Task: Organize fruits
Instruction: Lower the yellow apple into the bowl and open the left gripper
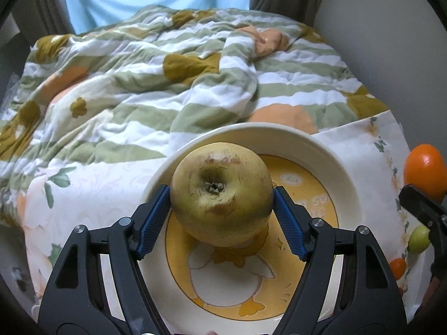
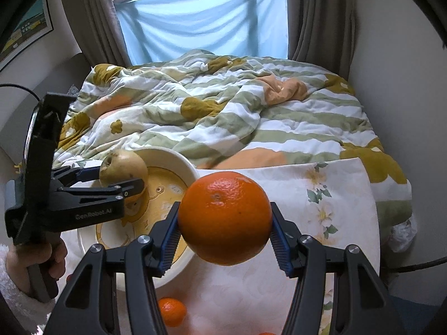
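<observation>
With the pear [image 1: 222,192] clamped in the left gripper [image 1: 222,209] above the plate [image 1: 329,156], it should be lowered gently before release, while the orange [image 2: 225,217] is kept gripped by the right gripper [image 2: 225,237].

- Quilt [image 2: 223,106]: rumpled, striped green and white with ochre and peach flower patches, spread over the bed.
- Floral cloth [image 2: 321,195]: white, laid flat at the near end of the bed.
- Curtains [image 2: 315,14]: grey-brown, hung at both sides of the window.
- Blue sheet [image 2: 201,19]: stretched across the lower window.
- Framed picture [image 2: 25,30]: on the left wall, possibly a poster.
</observation>
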Action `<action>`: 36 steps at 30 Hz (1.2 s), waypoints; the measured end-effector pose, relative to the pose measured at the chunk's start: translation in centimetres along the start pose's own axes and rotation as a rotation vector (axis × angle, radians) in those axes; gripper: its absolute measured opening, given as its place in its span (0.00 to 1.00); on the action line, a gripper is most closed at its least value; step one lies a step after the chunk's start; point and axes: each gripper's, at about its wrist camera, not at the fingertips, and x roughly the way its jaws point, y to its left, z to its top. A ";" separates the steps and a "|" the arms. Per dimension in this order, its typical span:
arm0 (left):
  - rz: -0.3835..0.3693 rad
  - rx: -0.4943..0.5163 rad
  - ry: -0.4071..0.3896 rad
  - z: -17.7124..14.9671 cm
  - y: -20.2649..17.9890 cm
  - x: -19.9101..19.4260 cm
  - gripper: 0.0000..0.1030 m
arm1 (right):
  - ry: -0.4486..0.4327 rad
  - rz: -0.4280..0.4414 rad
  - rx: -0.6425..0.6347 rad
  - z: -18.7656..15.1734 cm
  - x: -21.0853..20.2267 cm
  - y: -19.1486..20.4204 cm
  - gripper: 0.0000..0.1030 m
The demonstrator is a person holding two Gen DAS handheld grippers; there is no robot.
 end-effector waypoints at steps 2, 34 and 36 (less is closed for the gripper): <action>-0.019 -0.003 -0.029 0.1 0.1 -0.7 0.94 | -0.001 -0.002 0.002 0.1 0.0 -0.2 0.53; 0.111 -0.174 -0.015 -7.8 9.1 -9.9 1.00 | 0.088 0.149 -0.253 2.0 5.7 6.2 0.53; 0.101 -0.187 -0.013 -8.4 9.3 -9.8 1.00 | 0.094 0.152 -0.280 1.9 6.1 6.6 0.53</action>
